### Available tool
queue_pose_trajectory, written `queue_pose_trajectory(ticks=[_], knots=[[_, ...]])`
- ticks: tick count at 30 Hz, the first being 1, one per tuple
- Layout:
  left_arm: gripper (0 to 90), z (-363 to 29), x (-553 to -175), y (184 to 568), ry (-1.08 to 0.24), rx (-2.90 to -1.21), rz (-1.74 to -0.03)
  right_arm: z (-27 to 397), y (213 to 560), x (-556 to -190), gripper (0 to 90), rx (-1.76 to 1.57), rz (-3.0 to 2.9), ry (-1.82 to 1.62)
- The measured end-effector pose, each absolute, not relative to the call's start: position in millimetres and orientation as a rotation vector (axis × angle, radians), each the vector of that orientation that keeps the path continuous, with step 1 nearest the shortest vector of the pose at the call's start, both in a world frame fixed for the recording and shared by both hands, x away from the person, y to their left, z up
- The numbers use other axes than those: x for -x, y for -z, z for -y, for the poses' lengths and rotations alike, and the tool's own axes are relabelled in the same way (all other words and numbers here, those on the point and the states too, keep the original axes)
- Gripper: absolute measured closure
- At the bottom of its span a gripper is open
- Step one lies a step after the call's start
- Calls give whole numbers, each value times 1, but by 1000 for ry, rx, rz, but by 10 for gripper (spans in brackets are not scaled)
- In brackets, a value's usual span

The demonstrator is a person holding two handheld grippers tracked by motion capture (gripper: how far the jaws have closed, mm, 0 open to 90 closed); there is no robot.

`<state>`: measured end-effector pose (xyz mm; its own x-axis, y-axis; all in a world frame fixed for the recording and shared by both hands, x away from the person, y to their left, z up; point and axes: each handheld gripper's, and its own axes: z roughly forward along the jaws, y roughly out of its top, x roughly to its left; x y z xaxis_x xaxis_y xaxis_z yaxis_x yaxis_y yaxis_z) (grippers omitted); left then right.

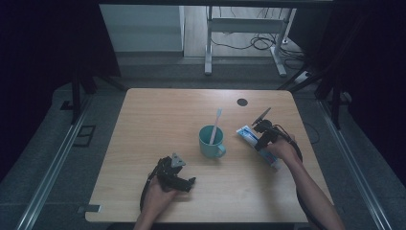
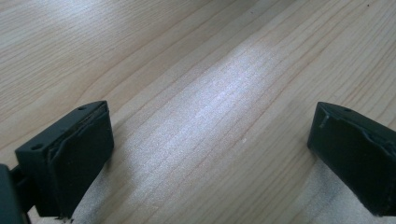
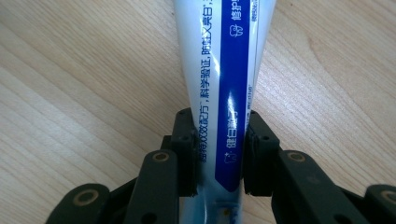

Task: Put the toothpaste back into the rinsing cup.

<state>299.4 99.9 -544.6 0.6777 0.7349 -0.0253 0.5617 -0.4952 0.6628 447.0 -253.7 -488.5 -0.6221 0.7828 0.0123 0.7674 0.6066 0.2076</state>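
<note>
Held thing: a white-and-blue plastic toothpaste tube (image 3: pixel 224 70), soft-walled, with printed lettering along its length; it lies on the pale wooden table (image 1: pixel 158 124), right of the mug and near the right edge.
Right gripper (image 3: pixel 219 154): jaws pressed together on the tube, one black pad on each long side, low on the body.
Left gripper (image 2: pixel 210 154): jaws wide apart, nothing between them, resting just over bare wood near the front edge.
Weight: light, by my judgement; one gripper should carry it easily.
Stiffness: soft; the wall will likely dent under the pads, and a hard squeeze could push paste towards the cap.
Surface: glossy film, probably slick, so it may slide or swing in the grip when lifted.
Hold point: the firmer end near the cap shoulder seems safer than the flat middle; which end the pads are on is hard to tell from the high view.
Neighbours: a teal ceramic mug (image 1: pixel 211 141) with a pale toothbrush (image 1: pixel 216 123) standing in it, just beside the tube but apart.
</note>
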Motion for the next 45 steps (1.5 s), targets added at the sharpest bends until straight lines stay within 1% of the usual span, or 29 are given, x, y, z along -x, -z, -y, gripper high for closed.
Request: queue_pose_trajectory(ticks=[19,31,45], knots=[[3,-100,-299,545,-344,-2236,-991,257,466,-426,702,-1232,-2710,-487],[3,-100,-299,545,-344,-2237,-991,269,454,-413,702,-1197,-2654,-626],[4,-100,-299,545,-344,-2235,-994,266,433,-396,705,-1090,-2587,-808]])
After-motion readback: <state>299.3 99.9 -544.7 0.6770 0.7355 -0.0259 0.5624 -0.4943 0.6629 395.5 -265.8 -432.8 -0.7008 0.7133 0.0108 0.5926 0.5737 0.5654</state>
